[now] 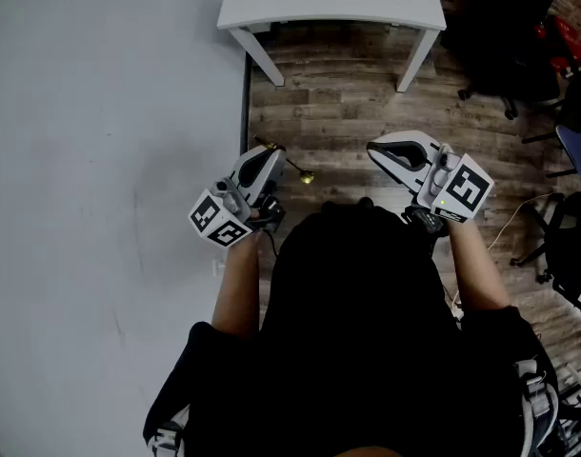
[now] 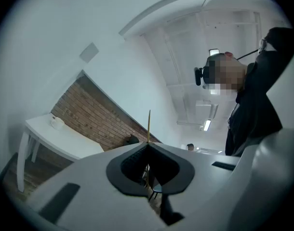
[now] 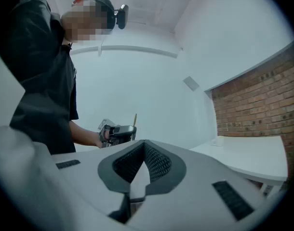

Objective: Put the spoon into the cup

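My left gripper (image 1: 274,154) is shut on a thin gold spoon (image 1: 307,176), which lies crosswise in the jaws with its small bowl pointing right. In the left gripper view the spoon's handle (image 2: 148,125) sticks straight up from the closed jaw tips (image 2: 148,145). A small white cup (image 2: 54,122) stands on a white table (image 2: 65,141) some way ahead; the right gripper view shows the cup (image 3: 218,141) too. My right gripper (image 1: 374,149) is held level with the left, shut and empty (image 3: 144,143). Both are held in the air over the floor.
The white table (image 1: 367,3) stands ahead over wood plank flooring (image 1: 338,112). A large pale wall (image 1: 100,160) fills the left. Black office chairs (image 1: 505,46) and a blue one (image 1: 576,131) stand on the right. A brick wall (image 3: 253,105) lies behind the table.
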